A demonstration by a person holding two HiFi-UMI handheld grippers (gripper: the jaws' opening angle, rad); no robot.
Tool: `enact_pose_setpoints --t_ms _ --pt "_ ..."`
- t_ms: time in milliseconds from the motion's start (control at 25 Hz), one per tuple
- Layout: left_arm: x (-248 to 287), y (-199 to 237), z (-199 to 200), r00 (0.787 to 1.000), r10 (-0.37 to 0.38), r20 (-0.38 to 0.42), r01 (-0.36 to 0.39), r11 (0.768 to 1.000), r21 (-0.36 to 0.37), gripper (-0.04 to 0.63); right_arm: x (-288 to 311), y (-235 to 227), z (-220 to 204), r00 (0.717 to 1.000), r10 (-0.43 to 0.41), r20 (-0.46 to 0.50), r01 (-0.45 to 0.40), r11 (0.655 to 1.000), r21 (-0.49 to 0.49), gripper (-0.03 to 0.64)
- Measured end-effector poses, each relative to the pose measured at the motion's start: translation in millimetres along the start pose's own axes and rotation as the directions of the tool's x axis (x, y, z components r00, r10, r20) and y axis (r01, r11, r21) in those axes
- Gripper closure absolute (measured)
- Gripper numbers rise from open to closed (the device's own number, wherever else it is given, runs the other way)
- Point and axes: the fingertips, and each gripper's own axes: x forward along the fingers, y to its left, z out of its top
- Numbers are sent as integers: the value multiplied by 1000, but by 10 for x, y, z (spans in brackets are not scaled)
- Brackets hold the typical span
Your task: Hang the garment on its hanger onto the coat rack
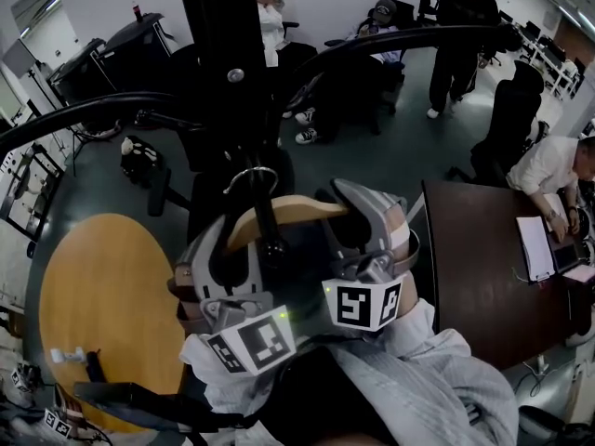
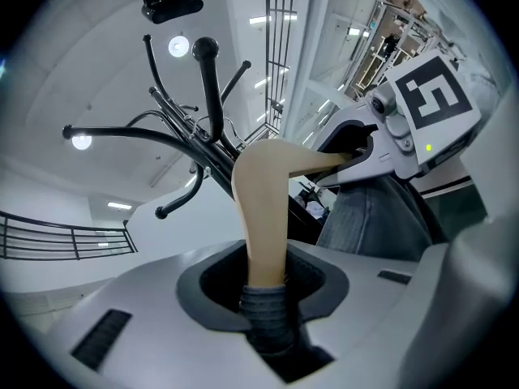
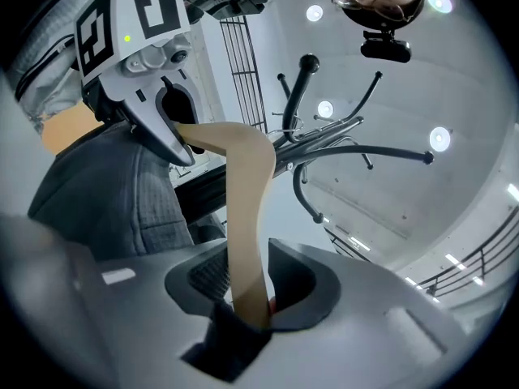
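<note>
1. I am gripping the wooden hanger (image 1: 290, 210) with both claws, one on each shoulder arm, and holding it up close to the black coat rack (image 1: 223, 45).
2. My left gripper (image 2: 268, 292) is clamping its jaws on the pale wooden arm (image 2: 263, 209). A fold of dark fabric is sitting pinched at the root of the jaws below the wood.
3. My right gripper (image 3: 250, 297) is doing the same on the other arm of the hanger (image 3: 246, 209), with the jaws pressing on the wood from both sides.
4. In the head view the left gripper (image 1: 223, 254) and right gripper (image 1: 372, 221) are sitting side by side, their marker cubes facing me.
5. The garment (image 1: 302, 254) is hanging on the hanger between the claws; in the left gripper view its grey cloth (image 2: 365, 217) is draping under the far arm.
6. The hanger's metal hook (image 1: 251, 177) is lying right by the rack's pole, under its curved arms; I cannot tell whether it is resting on one.
7. A round wooden table (image 1: 102, 295) is standing to my left and a dark desk (image 1: 474, 277) to my right, with a person (image 1: 558, 170) leaning over it.
</note>
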Motion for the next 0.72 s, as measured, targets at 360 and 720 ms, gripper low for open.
enact_pose_setpoints --t_ms 360,720 --pt "16 -117 -120 1000 3 -20 -2 1000 5 492 5 150 -116 1000 30 -7 -30 999 14 506" --pt "-26 -33 -136 995 91 32 -94 993 76 489 48 237 -78 997 76 6 -76 996 47 508"
